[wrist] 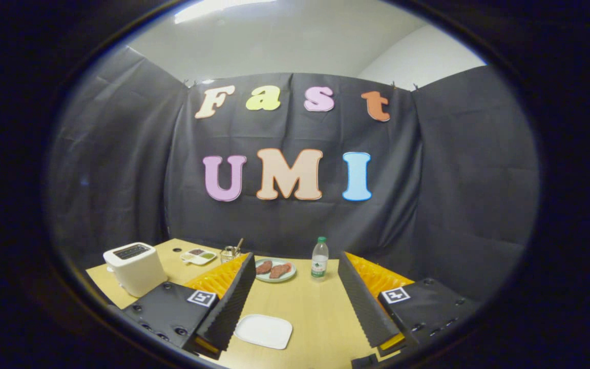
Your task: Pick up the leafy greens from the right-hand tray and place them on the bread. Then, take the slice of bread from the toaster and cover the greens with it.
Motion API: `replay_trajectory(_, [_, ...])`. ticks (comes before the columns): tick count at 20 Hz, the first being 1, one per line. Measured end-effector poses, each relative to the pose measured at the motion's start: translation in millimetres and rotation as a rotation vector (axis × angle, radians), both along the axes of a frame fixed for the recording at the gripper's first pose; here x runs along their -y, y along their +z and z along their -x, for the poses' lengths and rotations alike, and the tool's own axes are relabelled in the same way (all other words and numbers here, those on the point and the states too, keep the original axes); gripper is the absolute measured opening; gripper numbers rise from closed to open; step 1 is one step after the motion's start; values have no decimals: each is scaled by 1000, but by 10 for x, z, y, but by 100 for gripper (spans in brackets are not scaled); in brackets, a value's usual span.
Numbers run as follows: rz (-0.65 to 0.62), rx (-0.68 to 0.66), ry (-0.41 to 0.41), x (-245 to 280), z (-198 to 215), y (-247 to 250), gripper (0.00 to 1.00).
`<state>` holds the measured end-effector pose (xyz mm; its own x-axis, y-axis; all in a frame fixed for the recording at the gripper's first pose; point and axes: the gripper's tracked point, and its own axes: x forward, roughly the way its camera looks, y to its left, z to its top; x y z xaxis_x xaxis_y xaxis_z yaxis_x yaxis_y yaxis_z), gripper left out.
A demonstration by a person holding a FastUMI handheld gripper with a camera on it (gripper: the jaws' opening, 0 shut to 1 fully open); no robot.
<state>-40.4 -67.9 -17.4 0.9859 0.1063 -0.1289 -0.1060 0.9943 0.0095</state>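
Beyond the left finger, toaster (pixel 135 267), tongs (pixel 295 307) spread, empty

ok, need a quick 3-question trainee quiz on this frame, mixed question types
1. True or false: the claw is shut on the water bottle.
2. What sits nearest between the claw's fingers on the table? A) white toaster B) white plate C) divided tray
3. Fill in: the green plate beyond the fingers holds two ____ pieces.

Key:
1. False. The fingers stand wide apart and hold nothing; the bottle stands upright well beyond them.
2. B. The white plate lies between the fingers. The toaster and divided tray are off to the left.
3. Reddish-brown; what they are is too small to tell.
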Motion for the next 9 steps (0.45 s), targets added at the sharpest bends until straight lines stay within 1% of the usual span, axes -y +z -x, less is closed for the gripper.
replay_trajectory(3, [-17,29,-25,28,-4,69,100])
replay_trajectory(5, [-31,43,-26,-11,-2,130,100])
replay_trajectory(9, [-8,62,-21,-66,-64,171,100])
